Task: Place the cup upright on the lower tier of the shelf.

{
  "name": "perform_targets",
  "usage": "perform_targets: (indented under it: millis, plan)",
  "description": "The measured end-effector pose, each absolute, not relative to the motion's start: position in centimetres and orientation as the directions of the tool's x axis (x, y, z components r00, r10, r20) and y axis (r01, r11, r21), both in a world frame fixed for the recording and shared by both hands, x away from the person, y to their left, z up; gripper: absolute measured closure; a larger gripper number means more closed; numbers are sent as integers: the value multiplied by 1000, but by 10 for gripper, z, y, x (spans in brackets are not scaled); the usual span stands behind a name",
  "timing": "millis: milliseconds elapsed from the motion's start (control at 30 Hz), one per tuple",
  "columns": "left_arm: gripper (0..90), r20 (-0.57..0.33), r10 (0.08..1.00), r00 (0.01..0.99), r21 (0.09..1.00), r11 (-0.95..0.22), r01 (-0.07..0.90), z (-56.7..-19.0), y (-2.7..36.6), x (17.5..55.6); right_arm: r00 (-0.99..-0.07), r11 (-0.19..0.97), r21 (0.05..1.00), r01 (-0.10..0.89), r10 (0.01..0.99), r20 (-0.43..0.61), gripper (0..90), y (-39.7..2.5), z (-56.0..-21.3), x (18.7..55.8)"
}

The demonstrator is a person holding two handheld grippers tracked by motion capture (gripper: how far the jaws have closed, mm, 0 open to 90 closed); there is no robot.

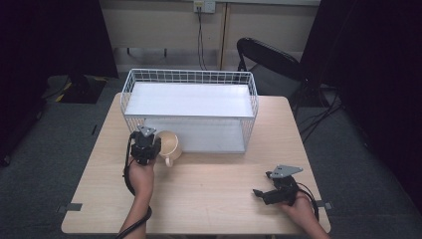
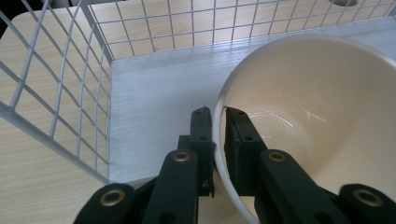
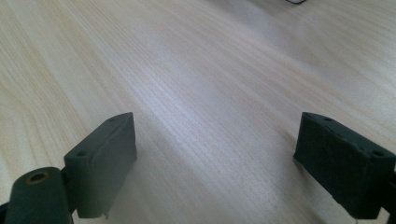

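Note:
A cream mug with a handle sits at the front left corner of the white wire basket. My left gripper is shut on the mug's rim. In the left gripper view, one jaw is outside the mug and the other inside, with the left gripper pinching the thin wall. The mug is partly over the basket's white lower shelf. My right gripper rests low over the table near the front right corner. Seen from its own camera, the right gripper is open wide over bare wood.
The two-level wire basket with its white top shelf takes up the back half of the wooden table. A black folding chair stands behind the table at the right. Dark curtains flank the room.

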State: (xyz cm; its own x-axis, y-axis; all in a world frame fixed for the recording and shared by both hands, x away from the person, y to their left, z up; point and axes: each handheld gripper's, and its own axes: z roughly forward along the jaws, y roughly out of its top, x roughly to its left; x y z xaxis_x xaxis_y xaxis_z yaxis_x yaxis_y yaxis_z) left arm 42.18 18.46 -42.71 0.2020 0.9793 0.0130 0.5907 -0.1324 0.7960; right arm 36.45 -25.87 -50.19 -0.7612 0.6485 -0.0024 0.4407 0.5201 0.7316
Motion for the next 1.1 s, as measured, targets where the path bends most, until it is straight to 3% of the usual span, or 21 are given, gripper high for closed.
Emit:
perform_targets:
  millis: [1100]
  plan:
    - [822, 25, 989, 145, 802, -106, 588, -435, 172, 439, -761, 520, 732, 441, 648, -2, 118, -259, -502, 365]
